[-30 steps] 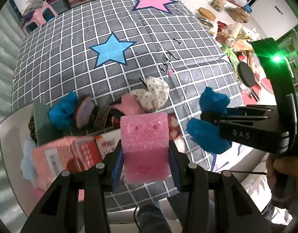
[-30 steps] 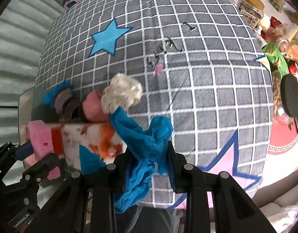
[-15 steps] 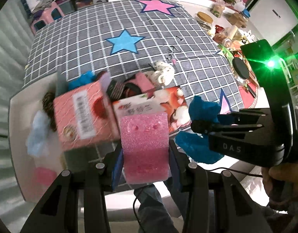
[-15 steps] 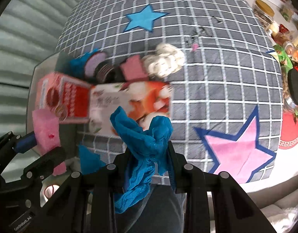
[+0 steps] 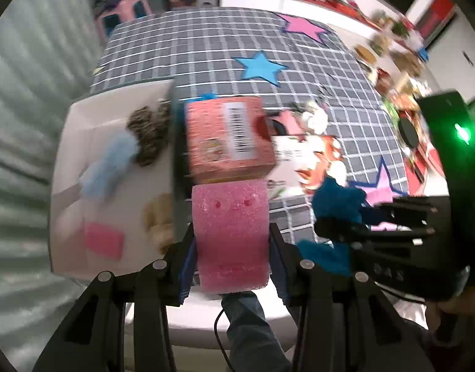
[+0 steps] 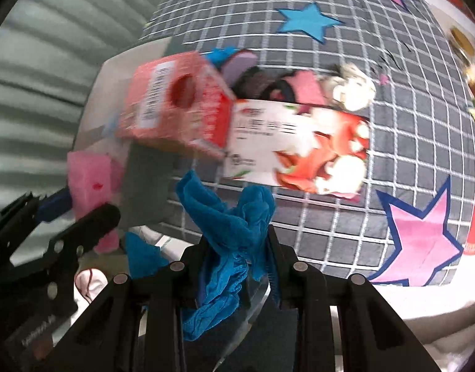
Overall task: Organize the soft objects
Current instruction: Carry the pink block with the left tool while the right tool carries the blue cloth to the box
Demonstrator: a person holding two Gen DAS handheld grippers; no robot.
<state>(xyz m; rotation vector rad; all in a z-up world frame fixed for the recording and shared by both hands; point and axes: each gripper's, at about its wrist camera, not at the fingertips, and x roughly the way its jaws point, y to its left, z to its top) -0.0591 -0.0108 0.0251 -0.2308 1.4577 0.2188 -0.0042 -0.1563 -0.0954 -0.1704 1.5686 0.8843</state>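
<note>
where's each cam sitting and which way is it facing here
Left wrist: sits on the left gripper, facing down its fingers onto the pink sponge it clamps, a white tray below; a trouser leg and the right gripper show.
Right wrist: sits on the right gripper, facing down over the blue cloth it pinches, toward the grid-and-star tablecloth; the left gripper shows.
Shared: sponge, cloth, red box, tablecloth.

Looked like somebody's lived-in home, maybe a kid's room: a grey grid bedspread (image 5: 206,49) with pink and blue stars filled the middle, a pink stool (image 5: 125,12) sat upper left, and cluttered shelves (image 5: 389,46) of jars ran along the upper right.
</note>
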